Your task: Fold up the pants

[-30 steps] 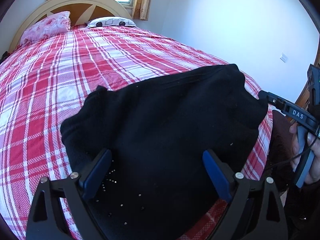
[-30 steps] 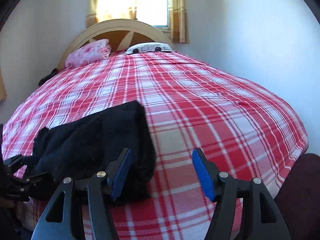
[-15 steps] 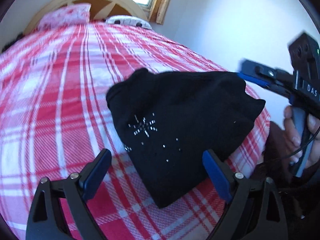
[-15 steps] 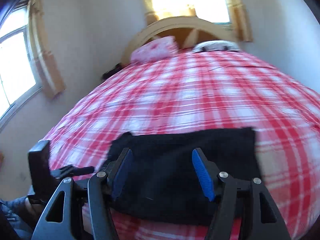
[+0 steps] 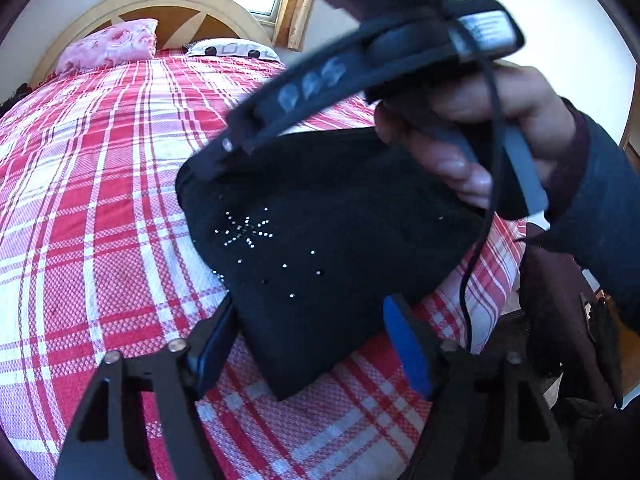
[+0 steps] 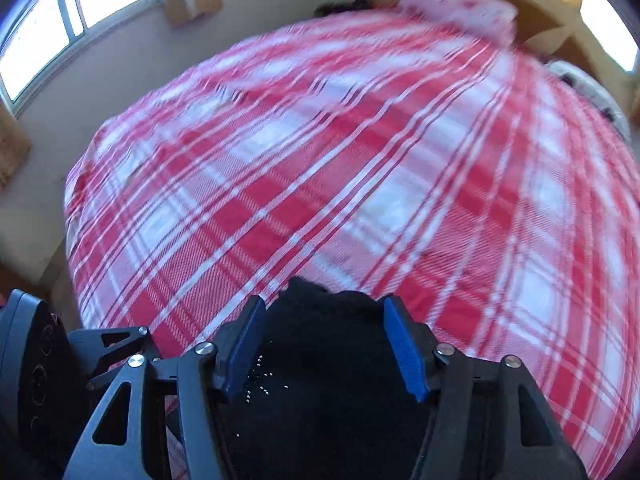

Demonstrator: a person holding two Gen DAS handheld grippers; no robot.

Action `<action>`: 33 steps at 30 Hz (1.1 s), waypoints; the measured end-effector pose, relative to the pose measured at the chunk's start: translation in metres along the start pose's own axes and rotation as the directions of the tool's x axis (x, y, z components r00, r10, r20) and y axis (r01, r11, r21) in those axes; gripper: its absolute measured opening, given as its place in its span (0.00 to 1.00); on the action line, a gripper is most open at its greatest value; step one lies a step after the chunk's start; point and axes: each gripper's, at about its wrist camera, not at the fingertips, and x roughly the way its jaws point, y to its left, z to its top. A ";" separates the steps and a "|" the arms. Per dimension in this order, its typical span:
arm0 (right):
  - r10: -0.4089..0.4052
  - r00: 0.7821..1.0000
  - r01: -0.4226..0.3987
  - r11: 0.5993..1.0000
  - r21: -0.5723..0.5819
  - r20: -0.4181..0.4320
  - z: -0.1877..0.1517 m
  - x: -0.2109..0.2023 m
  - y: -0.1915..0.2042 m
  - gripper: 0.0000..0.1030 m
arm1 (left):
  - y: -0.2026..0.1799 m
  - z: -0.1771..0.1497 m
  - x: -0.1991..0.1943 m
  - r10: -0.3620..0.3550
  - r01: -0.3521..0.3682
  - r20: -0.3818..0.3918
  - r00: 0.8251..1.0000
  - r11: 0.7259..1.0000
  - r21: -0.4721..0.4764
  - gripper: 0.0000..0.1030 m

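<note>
The black pants (image 5: 332, 240), folded into a compact bundle with a rhinestone star pattern, lie on the red plaid bed (image 5: 100, 200) near its foot edge. My left gripper (image 5: 316, 344) is open, its blue pads straddling the bundle's near corner. My right gripper (image 6: 324, 340) is open and hovers over the pants (image 6: 328, 380), which fill the gap between its blue pads. The right gripper's body also shows in the left wrist view (image 5: 360, 68), held by a hand above the bundle's far edge.
A pink pillow (image 5: 108, 46) and a white patterned pillow (image 5: 232, 49) lie by the cream headboard (image 5: 160, 4). A white wall stands on the right. A side window (image 6: 60, 28) shows in the right wrist view. A dark bag (image 5: 568, 320) sits beside the bed's foot.
The right gripper has swung left and over the pants, now pointing across the bed. The left gripper pulled back to the bundle's near corner. Both stayed open.
</note>
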 end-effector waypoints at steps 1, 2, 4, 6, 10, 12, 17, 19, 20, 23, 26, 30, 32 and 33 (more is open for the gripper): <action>-0.009 1.000 0.009 1.000 -0.018 -0.018 0.001 0.005 0.001 0.35 | 0.002 0.000 -0.001 0.006 -0.006 -0.001 1.000 1.000 -0.002 0.58; 0.017 0.998 -0.018 0.999 -0.031 -0.054 0.002 0.011 0.001 0.19 | 0.005 0.001 0.000 0.012 -0.012 -0.001 1.000 1.000 -0.004 0.54; 0.044 0.997 -0.046 0.998 -0.031 -0.060 0.002 0.014 0.002 0.10 | 0.010 0.001 -0.003 0.004 -0.004 0.002 1.000 1.000 -0.021 0.41; 0.057 0.997 -0.059 0.998 -0.039 -0.045 0.003 0.008 0.006 0.08 | 0.013 0.002 -0.004 0.004 -0.004 -0.003 1.000 1.000 -0.024 0.33; 0.036 0.999 -0.035 0.999 -0.027 0.025 0.015 -0.001 0.012 0.07 | 0.016 0.002 -0.011 0.024 -0.024 -0.002 1.000 0.999 -0.027 0.23; 0.067 0.996 -0.065 0.997 -0.040 0.052 0.021 -0.004 0.019 0.07 | 0.018 0.000 -0.010 0.028 -0.029 -0.014 1.000 0.999 -0.029 0.23; 0.033 0.999 -0.033 0.999 -0.032 -0.007 0.014 0.031 0.016 0.25 | 0.015 0.000 -0.011 0.028 -0.028 -0.022 0.999 0.999 -0.029 0.28; -0.016 1.000 0.016 1.000 0.008 0.014 0.006 0.026 0.009 0.45 | 0.015 0.000 -0.012 0.032 -0.033 -0.022 0.999 0.999 -0.035 0.35; -0.036 0.997 0.033 0.998 0.052 0.065 -0.002 0.010 0.004 0.45 | 0.016 0.000 -0.014 0.042 -0.042 -0.014 0.999 0.998 -0.040 0.38; -0.042 0.985 0.016 0.988 0.153 0.165 -0.028 -0.035 -0.005 0.47 | 0.017 0.002 -0.024 0.066 -0.065 0.011 0.998 0.997 -0.034 0.45; -0.076 0.967 0.017 0.972 0.235 0.243 -0.077 -0.086 -0.017 0.50 | 0.017 0.009 -0.032 0.102 -0.100 0.063 0.993 0.995 -0.022 0.60; -0.153 0.953 0.047 0.928 0.370 0.262 -0.142 -0.115 -0.042 0.50 | 0.012 0.021 -0.023 0.136 -0.138 0.062 0.989 0.990 0.031 0.69; -0.197 0.951 0.070 0.887 0.457 0.238 -0.169 -0.116 -0.062 0.50 | 0.015 0.026 -0.007 0.184 -0.183 0.001 0.983 0.982 0.051 0.69; -0.236 0.949 0.096 0.849 0.519 0.209 -0.186 -0.115 -0.077 0.50 | 0.018 0.026 0.000 0.185 -0.183 -0.030 0.982 0.982 0.046 0.71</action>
